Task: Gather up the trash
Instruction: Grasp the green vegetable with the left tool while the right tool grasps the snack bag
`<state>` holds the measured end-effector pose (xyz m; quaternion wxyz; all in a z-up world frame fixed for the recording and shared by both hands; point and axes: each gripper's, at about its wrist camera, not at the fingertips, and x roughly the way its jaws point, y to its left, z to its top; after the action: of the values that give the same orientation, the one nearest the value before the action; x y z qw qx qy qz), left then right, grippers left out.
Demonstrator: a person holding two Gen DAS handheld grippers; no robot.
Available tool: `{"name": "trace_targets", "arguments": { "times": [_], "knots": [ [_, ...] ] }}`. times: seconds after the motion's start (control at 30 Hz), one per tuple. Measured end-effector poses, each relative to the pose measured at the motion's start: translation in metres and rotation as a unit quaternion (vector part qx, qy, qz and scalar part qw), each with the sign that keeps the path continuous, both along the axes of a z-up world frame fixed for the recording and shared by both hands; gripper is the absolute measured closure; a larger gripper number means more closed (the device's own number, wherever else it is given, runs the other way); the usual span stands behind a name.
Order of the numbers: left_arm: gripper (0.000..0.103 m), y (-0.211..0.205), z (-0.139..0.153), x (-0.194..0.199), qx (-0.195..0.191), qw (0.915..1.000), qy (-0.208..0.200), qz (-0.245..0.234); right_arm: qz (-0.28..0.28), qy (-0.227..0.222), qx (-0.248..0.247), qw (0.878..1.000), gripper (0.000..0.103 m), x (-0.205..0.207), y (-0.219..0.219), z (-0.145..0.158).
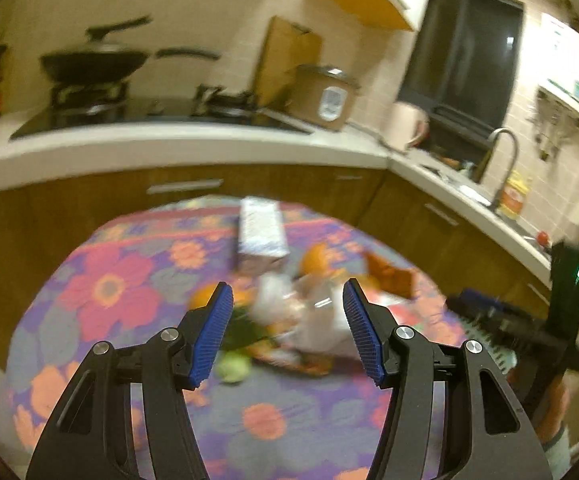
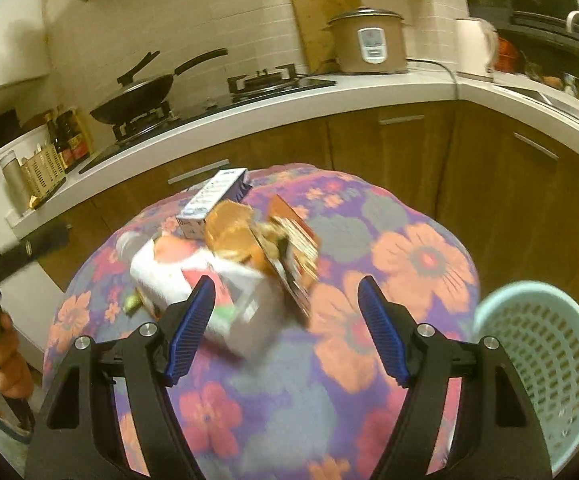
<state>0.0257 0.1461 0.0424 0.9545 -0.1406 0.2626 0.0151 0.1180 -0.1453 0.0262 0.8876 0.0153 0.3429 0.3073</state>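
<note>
Hovering over the round table with the purple floral cloth [image 2: 421,264], both of your tools sit above the near half, where bare cloth spreads in front of the litter. The table's far edge runs close to the brown wooden cabinets [image 2: 369,140] under the white countertop [image 2: 329,92], and the pale green perforated plastic basket [image 2: 537,360] stands at the table's right edge, just beside your right gripper [image 2: 285,304].

Your right gripper has its blue-padded jaws spread wide and holds nothing; its left pad overlaps the crumpled white and red carton [image 2: 209,280] in the view, but contact cannot be told. Beyond that lie orange peel pieces [image 2: 233,232], a brown printed snack wrapper [image 2: 297,248] and a white and purple rectangular box [image 2: 213,200].

Your left gripper [image 1: 288,308] is likewise spread and empty, aimed at the blurred heap with the crumpled clear plastic wrap [image 1: 301,312], well short of it. Your left hand [image 2: 9,356] grips its handle at the table's left side.
</note>
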Motion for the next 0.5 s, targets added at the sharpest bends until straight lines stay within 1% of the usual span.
{"name": "trace_targets", "arguments": {
  "times": [0.07,0.13,0.2,0.27,0.33,0.37,0.47,0.5],
  "knots": [
    [0.048,0.017,-0.016,0.002,-0.005,0.9996,0.028,-0.002,0.006,0.002,-0.007,1.000,0.034,0.012,0.015,-0.001],
    [0.048,0.024,-0.030,0.004,-0.003,0.9987,0.051,-0.005,0.008,0.005,-0.014,1.000,0.034,0.022,0.029,-0.004],
    [0.048,0.029,-0.041,0.008,-0.011,0.9977,0.063,-0.021,0.009,0.009,-0.017,1.000,0.034,0.029,0.039,-0.009],
    [0.048,0.028,-0.052,0.014,-0.013,0.9961,0.080,-0.035,0.007,0.017,-0.016,1.000,0.037,0.037,0.046,-0.014],
    [0.048,0.026,-0.061,0.019,0.000,0.9952,0.091,-0.035,0.004,0.030,-0.010,0.999,0.040,0.046,0.049,-0.021],
    [0.048,0.025,-0.066,0.024,0.000,0.9938,0.103,-0.041,0.002,0.035,-0.008,0.999,0.041,0.049,0.050,-0.025],
    [0.051,0.020,-0.075,0.030,0.005,0.9919,0.116,-0.051,-0.001,0.045,-0.002,0.999,0.045,0.054,0.051,-0.033],
    [0.052,0.019,-0.077,0.031,0.008,0.9914,0.120,-0.052,0.001,0.049,-0.001,0.999,0.048,0.056,0.051,-0.036]
  ]
}}
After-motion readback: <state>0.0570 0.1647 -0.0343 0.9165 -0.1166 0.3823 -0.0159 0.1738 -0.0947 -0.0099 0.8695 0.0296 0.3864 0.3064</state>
